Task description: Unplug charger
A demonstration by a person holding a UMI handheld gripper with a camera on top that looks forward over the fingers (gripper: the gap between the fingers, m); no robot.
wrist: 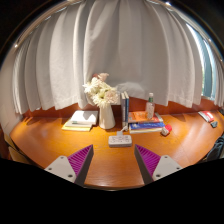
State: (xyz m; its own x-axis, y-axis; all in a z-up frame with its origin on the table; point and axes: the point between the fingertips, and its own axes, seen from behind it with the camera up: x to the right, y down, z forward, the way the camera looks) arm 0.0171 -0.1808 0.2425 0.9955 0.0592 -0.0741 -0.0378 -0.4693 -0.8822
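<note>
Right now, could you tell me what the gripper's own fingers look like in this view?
The gripper shows two pale grey, wedge-shaped fingers that taper forward. Each carries a magenta pad with fine ridges on its inner face. No cables, markings or sleeve are visible on them.

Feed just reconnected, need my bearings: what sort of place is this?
Probably a home or hotel-room desk: a wooden tabletop backed by curtains, with a vase of flowers and books. The fingers are open over the tabletop.
</note>
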